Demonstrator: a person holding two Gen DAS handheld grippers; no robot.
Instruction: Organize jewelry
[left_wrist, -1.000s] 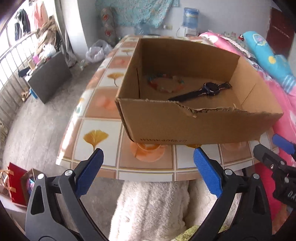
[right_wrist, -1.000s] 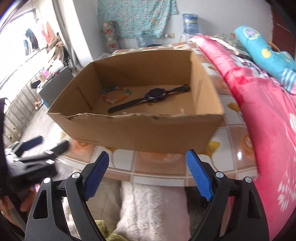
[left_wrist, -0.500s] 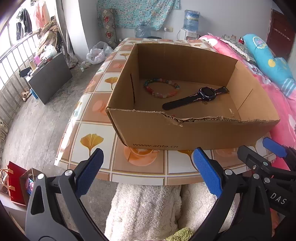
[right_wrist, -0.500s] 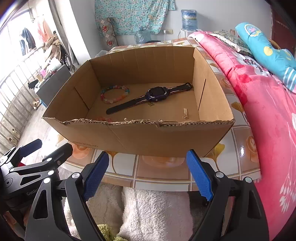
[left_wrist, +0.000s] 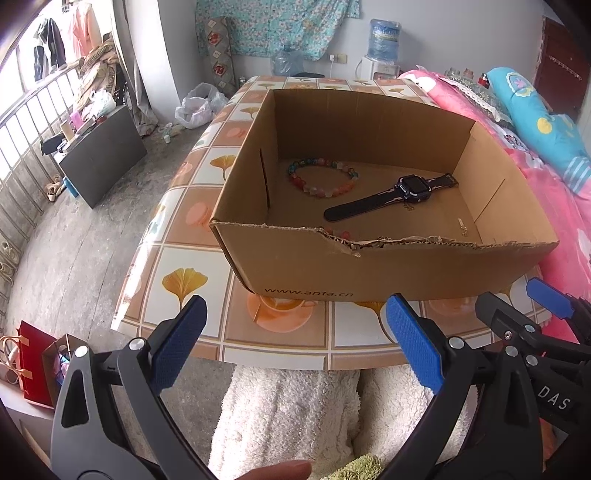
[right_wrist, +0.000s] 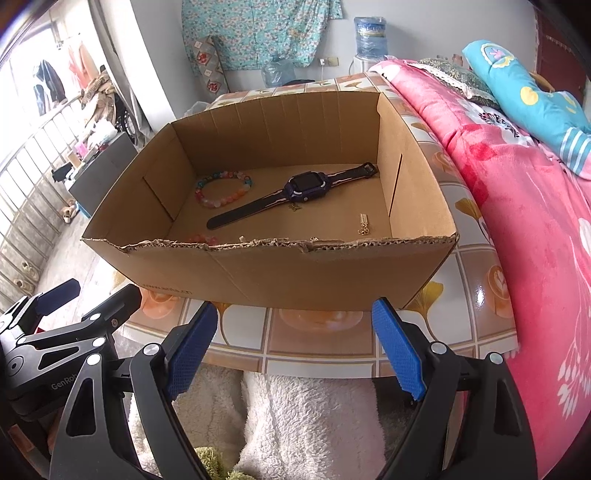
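Fingers of left gripper and right gripper spread empty, raised since earlier, cardboard box floor now more exposed

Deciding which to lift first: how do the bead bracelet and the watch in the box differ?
The bead bracelet is a closed ring of pastel multicolored beads; the watch is dark with its strap laid out straight. The bracelet sits nearer the box's left wall, the watch mid-floor, diagonal. Both lie flat, untouched, inside the cardboard box.
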